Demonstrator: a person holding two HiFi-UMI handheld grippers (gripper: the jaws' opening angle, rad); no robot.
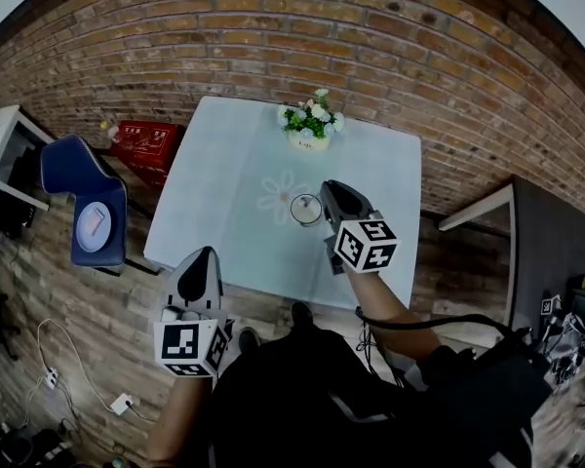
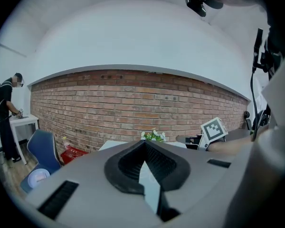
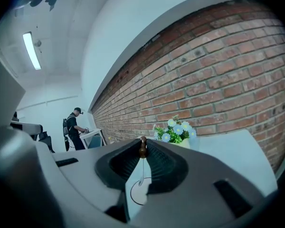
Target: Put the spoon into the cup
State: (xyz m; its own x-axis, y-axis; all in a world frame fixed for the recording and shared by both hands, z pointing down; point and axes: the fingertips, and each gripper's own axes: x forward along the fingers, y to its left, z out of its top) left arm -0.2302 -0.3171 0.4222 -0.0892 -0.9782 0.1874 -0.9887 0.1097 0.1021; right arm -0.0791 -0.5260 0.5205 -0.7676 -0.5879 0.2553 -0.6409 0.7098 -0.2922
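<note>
A person stands at the near edge of a pale blue bench [image 1: 224, 183] set against a brick wall, with a pair of tongs in each hand.

The right tongs [image 1: 331, 193] reach out over the bench and sit just beside a clear glass cup [image 1: 305, 209], which stands upright near the bench's middle, next to a faint flower pattern. These tongs are pinching the spoon [image 3: 143, 147]. Its brown knobbed end is caught at the very tips and its thin stem hangs straight down between the jaws. Gripping it by the top end leaves the long stem free to drop into the glass. Below the stem a curved line shows, most likely the cup's rim, so the spoon seems to be lined up over the mouth. I cannot tell whether its lower end is already inside.

The left tongs [image 1: 203, 261] hang low at the bench's near edge, well apart from the cup. They are pressed together at the tips with nothing between them, probably kept back to give the right hand room.

A pot of white flowers [image 1: 310, 125] stands at the far edge of the bench, clear of the work.
</note>
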